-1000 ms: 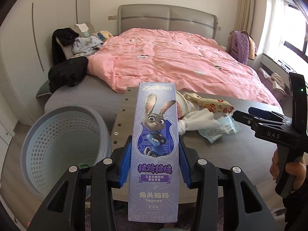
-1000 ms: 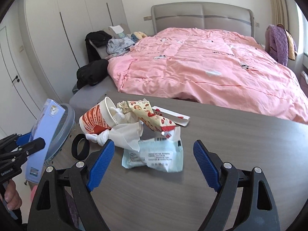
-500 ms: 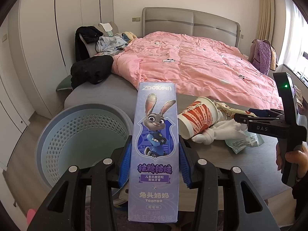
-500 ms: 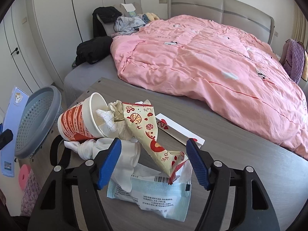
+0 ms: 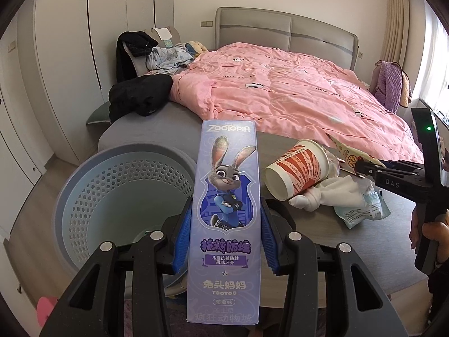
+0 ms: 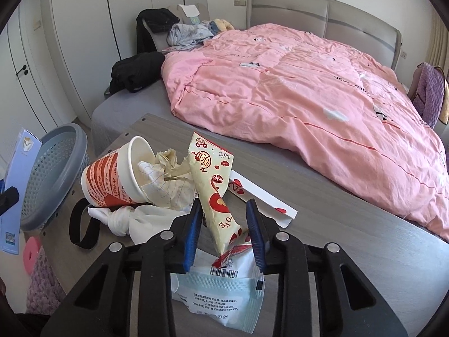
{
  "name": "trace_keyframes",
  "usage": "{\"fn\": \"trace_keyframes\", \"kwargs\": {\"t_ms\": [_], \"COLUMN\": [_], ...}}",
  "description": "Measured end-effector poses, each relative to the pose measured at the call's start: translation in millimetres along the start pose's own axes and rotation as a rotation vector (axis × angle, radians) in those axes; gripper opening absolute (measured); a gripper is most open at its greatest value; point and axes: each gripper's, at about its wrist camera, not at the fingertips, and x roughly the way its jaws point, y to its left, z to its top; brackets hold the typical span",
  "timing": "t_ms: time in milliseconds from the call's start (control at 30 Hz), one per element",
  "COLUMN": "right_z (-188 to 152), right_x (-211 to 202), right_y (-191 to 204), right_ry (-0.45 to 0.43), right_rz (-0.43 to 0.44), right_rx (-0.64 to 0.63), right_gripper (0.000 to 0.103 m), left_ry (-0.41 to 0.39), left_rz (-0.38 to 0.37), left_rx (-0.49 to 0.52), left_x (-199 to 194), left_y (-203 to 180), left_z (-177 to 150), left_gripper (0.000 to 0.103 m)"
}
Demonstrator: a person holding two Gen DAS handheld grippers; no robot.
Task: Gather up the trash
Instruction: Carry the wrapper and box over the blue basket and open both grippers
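My left gripper (image 5: 226,213) is shut on a tall purple Zootopia toothpaste box (image 5: 227,191), held upright beside the grey perforated basket (image 5: 84,185). In the right wrist view my right gripper (image 6: 223,205) is shut on a cream and red "LOVE" wrapper (image 6: 213,185) that lies on the grey table (image 6: 336,238). A red and white paper cup (image 6: 112,179) stuffed with crumpled paper lies on its side just left of the wrapper. Below the cup lies a knotted white tissue (image 6: 123,219), and under the jaws lies a pale blue packet (image 6: 219,295).
A white card with red hearts (image 6: 263,199) lies behind the wrapper, and a black band (image 6: 78,224) sits at the table's left edge. The basket (image 6: 70,140) stands on the floor left of the table. A bed with a pink duvet (image 6: 308,84) lies beyond.
My right gripper moved in over the trash pile and its jaws closed from wide onto the cream and red wrapper. My left gripper, still gripping the box, swung left toward the basket.
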Motion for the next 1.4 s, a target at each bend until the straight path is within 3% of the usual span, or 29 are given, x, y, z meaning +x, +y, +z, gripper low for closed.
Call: {"fn": "trace_keyframes", "kwargs": {"t_ms": [233,500,600,967,1400], "right_z": [0.1,-10.4,-12.7,-5.8,14.1], "right_x": [-43.6,-67.8,-63.7,-23.8,16.0], "right_y": [11.6,75.4,104.7,196.5,250.0], "right_ry": [-0.083,-0.128,-0.12,-0.06,0.009], "right_rz": [0.018,0.132,0.198,0.309,0.33], "right_rx": [0.043,0.04,0.052,0.019,-0.051], "right_gripper": [0.032,0.032,0.032,0.032,0.032], "left_ry": [-0.011,-0.009,-0.003,0.034,0.058], "left_rz": [-0.015,0.0,0.025,0.124,0.124], "left_rx": [-0.03,-0.059,-0.074,-0.127,-0.179], "left_x": [-3.0,-2.3,-0.1,13.5,39.4], "left_y": [12.4,41.5,58.8,133.1,175.6], "left_z": [2.0,-3.0,-6.1,-14.5,-11.0], "left_gripper": [0.043,0.043,0.043,0.043,0.043]}}
